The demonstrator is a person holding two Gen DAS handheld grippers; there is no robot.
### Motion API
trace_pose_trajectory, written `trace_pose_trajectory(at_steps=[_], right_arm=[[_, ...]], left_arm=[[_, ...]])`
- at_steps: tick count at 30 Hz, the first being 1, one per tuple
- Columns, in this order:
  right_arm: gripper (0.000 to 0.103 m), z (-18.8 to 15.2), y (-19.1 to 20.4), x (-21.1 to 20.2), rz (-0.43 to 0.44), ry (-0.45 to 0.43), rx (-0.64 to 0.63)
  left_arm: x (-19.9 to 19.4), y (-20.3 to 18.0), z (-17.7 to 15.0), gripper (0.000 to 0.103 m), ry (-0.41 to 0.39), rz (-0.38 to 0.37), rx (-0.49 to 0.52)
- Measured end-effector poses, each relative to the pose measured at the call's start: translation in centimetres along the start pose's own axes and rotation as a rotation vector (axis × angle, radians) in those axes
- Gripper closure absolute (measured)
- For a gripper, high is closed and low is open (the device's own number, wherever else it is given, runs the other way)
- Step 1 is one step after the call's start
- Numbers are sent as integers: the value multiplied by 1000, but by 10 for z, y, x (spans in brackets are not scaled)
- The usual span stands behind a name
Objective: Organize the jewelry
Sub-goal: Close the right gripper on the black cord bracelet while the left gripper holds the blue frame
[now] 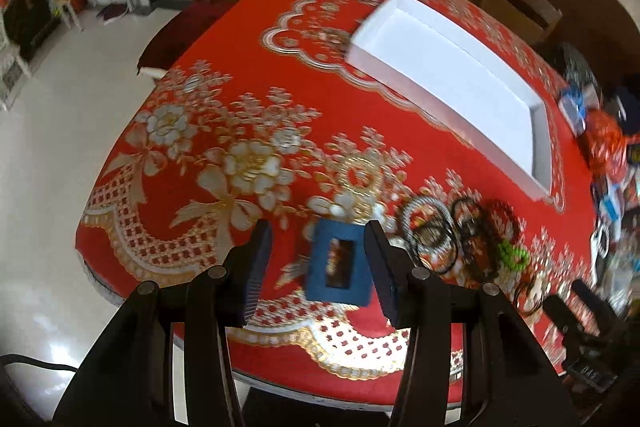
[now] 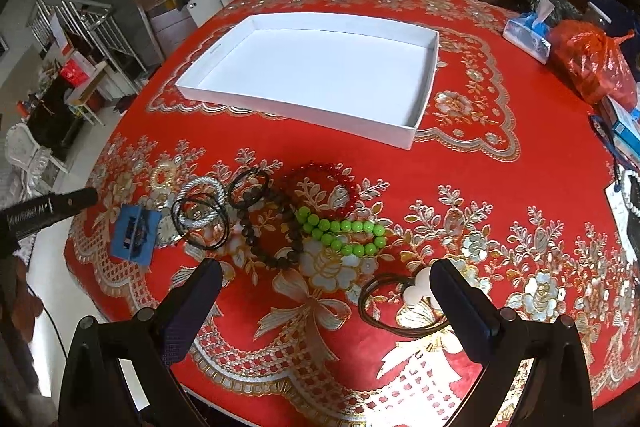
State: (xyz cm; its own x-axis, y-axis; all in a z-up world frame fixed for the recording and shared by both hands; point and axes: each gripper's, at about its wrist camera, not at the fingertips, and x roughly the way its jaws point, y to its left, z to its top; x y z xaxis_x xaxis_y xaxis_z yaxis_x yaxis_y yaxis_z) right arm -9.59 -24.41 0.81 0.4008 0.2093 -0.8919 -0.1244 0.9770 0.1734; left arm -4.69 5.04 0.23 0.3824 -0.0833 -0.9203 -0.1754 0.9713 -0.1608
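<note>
Near the front edge of the round table, on its red cloth patterned with gold and white flowers (image 2: 500,187), the jewelry lies in one loose cluster, which puts every piece within reach of either tool. You hold the left gripper (image 1: 318,259) above the small blue card with a rectangular window (image 1: 338,263), its jaws apart with the card lying between them on the cloth; the pads do not look to press on it, so I judge this an approach and not yet a grip. The card sits at the left end of the cluster, which makes it the natural first pick for that hand.

Your right gripper (image 2: 326,287) hovers with its jaws wide apart and nothing clamped. The dark cord loop with a white heart-shaped pendant (image 2: 400,301) lies just inside its right finger, probably the piece that hand is lined up for.

Between the two tools lie the silver-and-black bangles (image 2: 202,215), the dark brown bead bracelet (image 2: 272,227), the red bead strand (image 2: 332,183) and the bright green bead strand (image 2: 344,229), overlapping one another.

The shallow white rectangular tray (image 2: 424,99) waits empty farther back, well apart from the cluster, likely as the destination. A red plastic bag (image 2: 592,63) sits at the far right, out of the way.
</note>
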Motion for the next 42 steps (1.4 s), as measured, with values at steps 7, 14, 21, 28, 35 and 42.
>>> trace_pose_trajectory(at_steps=[7, 14, 21, 28, 35, 42], right_arm=[[5, -3, 15, 5, 75, 10, -42], [5, -2, 26, 10, 90, 25, -63], [5, 0, 33, 11, 126, 38, -71], [26, 2, 40, 19, 180, 39, -79], [60, 8, 63, 47, 234, 80, -128], [71, 18, 79, 76, 240, 109, -175]], left_arm=[[9, 13, -11, 56, 57, -58, -21], [14, -10, -30, 31, 100, -129, 76], [41, -27, -33, 31, 141, -53, 150], [61, -33, -28, 47, 123, -5, 188], [57, -14, -23, 56, 96, 5, 142], [48, -2, -16, 56, 87, -2, 121]])
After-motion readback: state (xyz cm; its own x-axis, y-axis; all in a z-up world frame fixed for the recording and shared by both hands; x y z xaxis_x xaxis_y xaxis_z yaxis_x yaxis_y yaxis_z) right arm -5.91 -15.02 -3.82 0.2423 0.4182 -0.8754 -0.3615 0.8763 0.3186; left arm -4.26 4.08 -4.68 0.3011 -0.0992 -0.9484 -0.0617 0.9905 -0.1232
